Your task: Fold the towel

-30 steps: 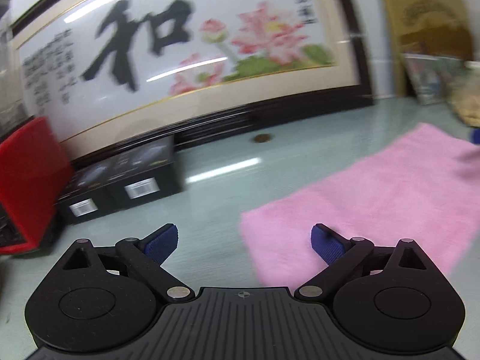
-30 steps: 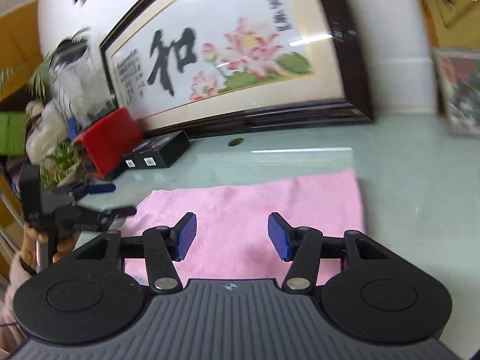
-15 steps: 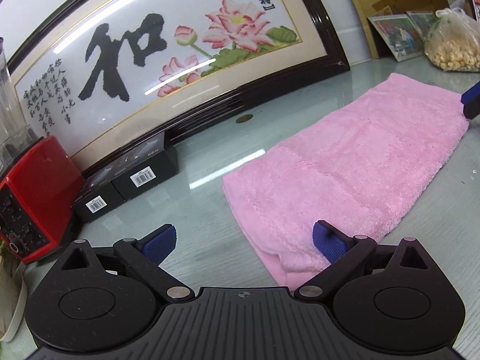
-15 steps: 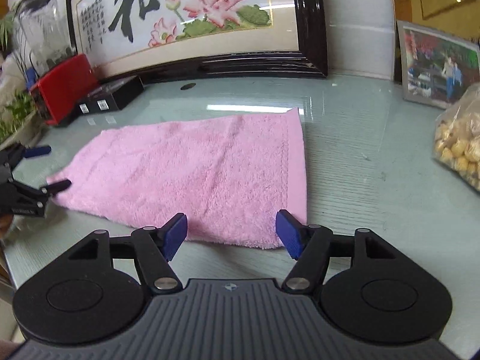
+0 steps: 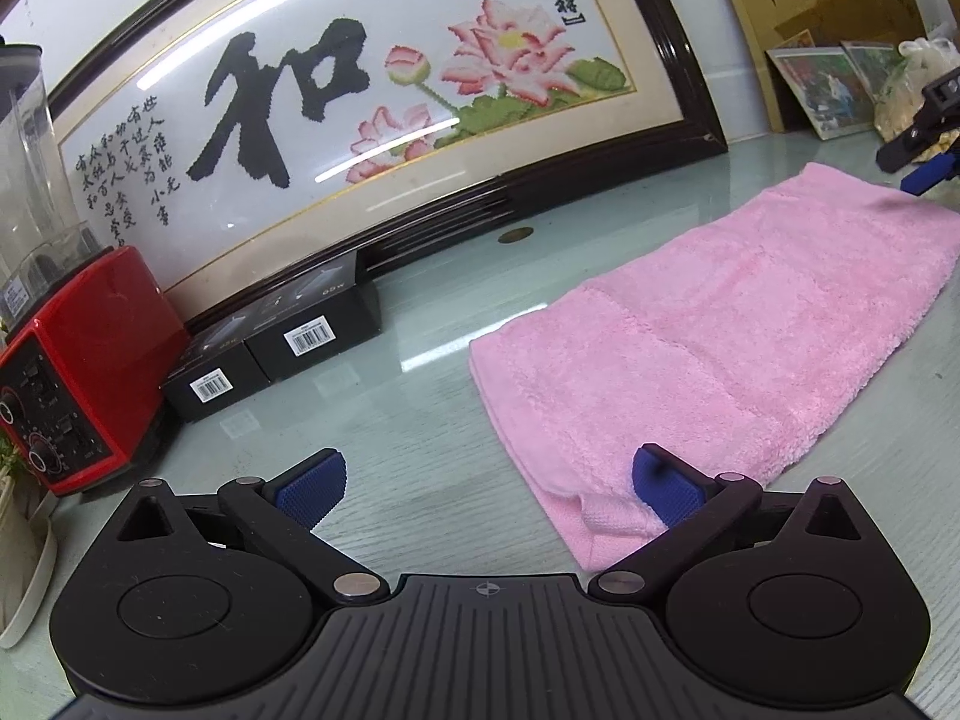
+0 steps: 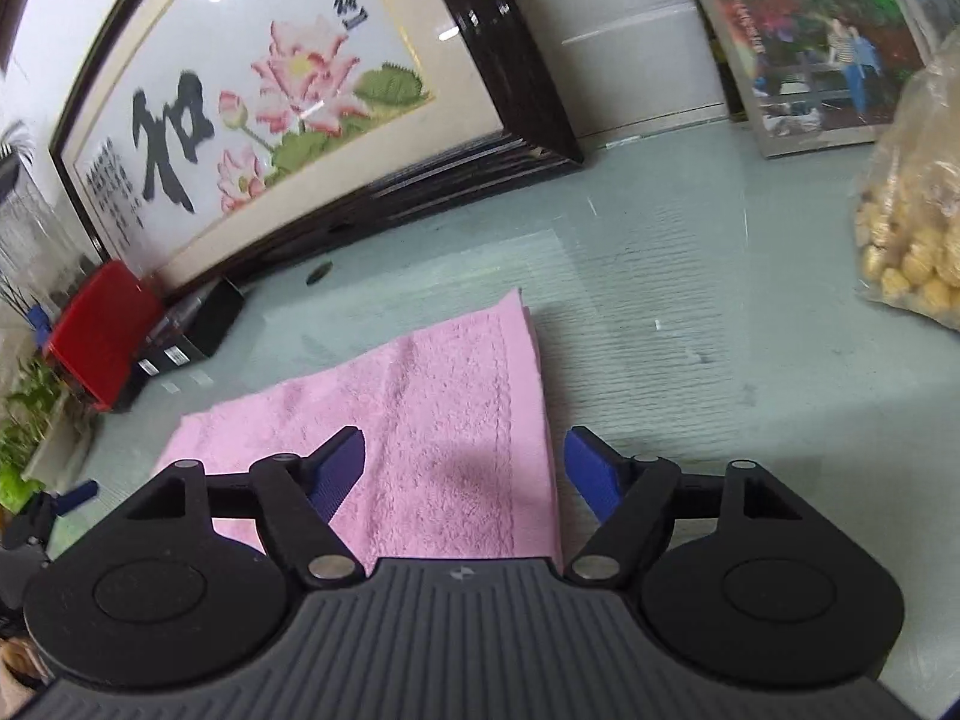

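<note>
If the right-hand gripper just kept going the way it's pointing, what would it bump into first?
Most likely the pink towel. The right gripper tilts down toward the tabletop, its jaws opening astride the towel's near right edge, pads not pressing it. Depth is hard to judge, but nothing else lies between.

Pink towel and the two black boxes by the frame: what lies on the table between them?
Nothing: in the left wrist view only bare glass tabletop separates the pink towel from the black boxes.
</note>
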